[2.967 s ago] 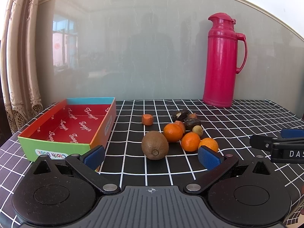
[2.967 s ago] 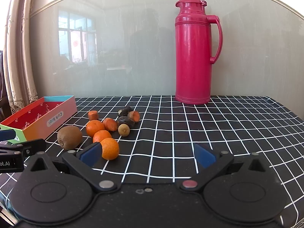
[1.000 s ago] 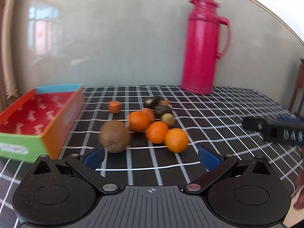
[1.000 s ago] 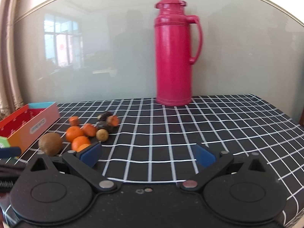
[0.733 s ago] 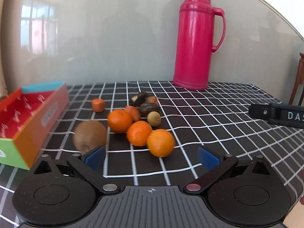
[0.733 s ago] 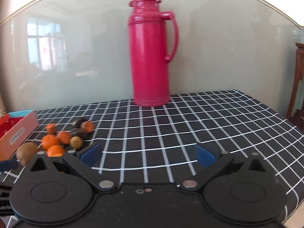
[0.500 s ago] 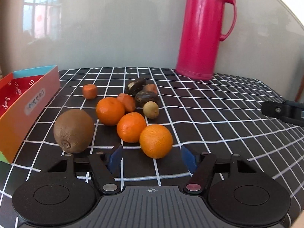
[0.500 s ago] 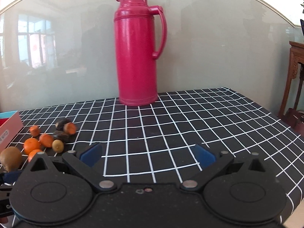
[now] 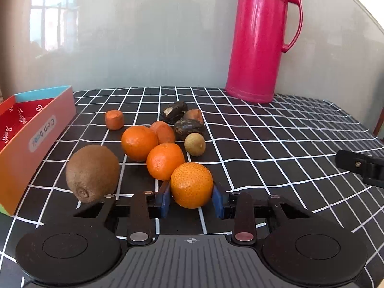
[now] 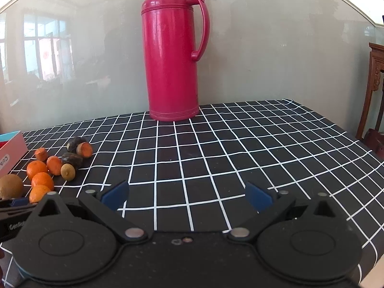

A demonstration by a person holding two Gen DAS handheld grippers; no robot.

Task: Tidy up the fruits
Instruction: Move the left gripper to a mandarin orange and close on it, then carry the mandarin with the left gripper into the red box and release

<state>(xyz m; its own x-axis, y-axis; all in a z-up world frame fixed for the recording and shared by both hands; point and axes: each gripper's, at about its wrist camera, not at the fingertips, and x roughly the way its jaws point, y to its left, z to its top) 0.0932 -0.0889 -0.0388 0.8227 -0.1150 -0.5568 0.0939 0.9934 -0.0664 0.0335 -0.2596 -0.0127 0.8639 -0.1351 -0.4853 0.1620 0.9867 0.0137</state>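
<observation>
At the near edge of the fruit cluster, the nearest orange (image 9: 191,184) sits on the table (image 9: 264,144), apparently pinched at its widest girth by the just-closing left tool (image 9: 191,198): light, firm, rollable. Right tool (image 10: 186,195) gapes empty.

Fruit pile (image 9: 165,141) between box (image 9: 36,139) left, flask (image 9: 259,40) right-behind.

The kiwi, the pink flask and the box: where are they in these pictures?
kiwi (image 9: 92,172), left wrist view, middle of its fuzzy brown skin.
pink flask (image 10: 171,57), right wrist view, middle of its body.
box (image 9: 40,134), left wrist view, its orange side wall by the label.
</observation>
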